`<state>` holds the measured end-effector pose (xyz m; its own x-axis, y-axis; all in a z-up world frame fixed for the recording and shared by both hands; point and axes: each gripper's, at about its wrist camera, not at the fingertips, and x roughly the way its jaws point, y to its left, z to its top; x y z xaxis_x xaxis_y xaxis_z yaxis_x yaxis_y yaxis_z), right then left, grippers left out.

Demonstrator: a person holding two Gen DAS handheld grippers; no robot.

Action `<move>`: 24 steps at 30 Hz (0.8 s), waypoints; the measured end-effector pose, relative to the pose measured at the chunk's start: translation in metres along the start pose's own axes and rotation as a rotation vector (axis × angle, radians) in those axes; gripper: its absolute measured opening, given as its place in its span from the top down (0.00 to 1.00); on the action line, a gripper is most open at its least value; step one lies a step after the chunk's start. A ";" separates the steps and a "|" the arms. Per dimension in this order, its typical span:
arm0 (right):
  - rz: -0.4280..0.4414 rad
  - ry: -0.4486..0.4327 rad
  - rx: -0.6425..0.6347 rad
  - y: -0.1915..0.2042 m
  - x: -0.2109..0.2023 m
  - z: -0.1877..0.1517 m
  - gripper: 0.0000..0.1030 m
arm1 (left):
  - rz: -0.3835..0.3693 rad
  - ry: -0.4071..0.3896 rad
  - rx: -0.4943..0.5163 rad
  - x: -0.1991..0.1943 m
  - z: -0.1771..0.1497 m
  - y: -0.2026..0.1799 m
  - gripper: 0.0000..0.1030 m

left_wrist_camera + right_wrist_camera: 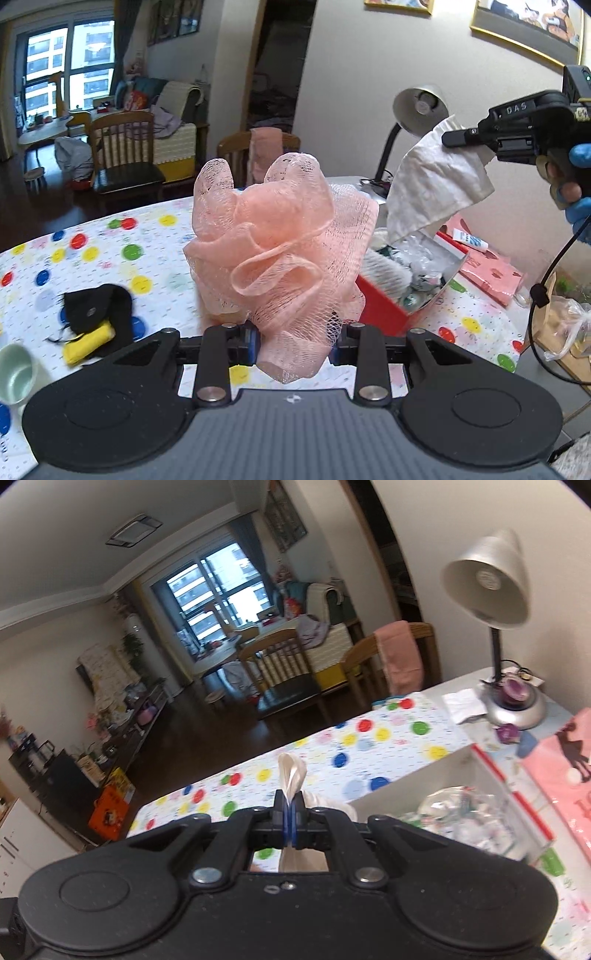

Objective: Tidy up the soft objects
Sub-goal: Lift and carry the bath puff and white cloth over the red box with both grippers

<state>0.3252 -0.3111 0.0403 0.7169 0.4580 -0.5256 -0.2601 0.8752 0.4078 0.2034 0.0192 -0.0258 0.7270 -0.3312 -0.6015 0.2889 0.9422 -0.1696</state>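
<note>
Setting: a lived-in home, an open living and dining room.

- Dining table (369, 738) under a polka-dot cloth, directly beneath and ahead of the jaws.
- Wooden dining chairs (123, 155) beyond the table's far edge; a pink towel (400, 657) draped over one.
- Sofa (173, 122) heaped with cushions and throws, far ahead of the jaws by a large window (68, 62) facing apartment blocks.
- Silver desk lamp (495, 583) to the right of the jaws.
- Framed pictures (528, 26) on the wall.
- Low sideboard (122, 720) far left of the jaws, crowded with what look like household oddments; too blurred to itemise.
</note>
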 end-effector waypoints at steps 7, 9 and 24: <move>-0.023 0.010 0.043 -0.064 -0.001 0.008 0.99 | -0.026 0.041 0.027 0.042 0.027 -0.044 0.69; -0.031 0.015 0.057 -0.082 -0.003 0.009 0.99 | -0.035 0.054 0.041 0.055 0.035 -0.056 0.69; -0.122 0.083 0.022 -0.163 0.000 0.015 0.99 | -0.084 0.180 0.061 0.168 0.086 -0.123 0.69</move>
<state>0.3777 -0.4561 -0.0152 0.6863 0.3607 -0.6316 -0.1598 0.9219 0.3529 0.3435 -0.1565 -0.0391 0.5770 -0.3888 -0.7183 0.3848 0.9051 -0.1809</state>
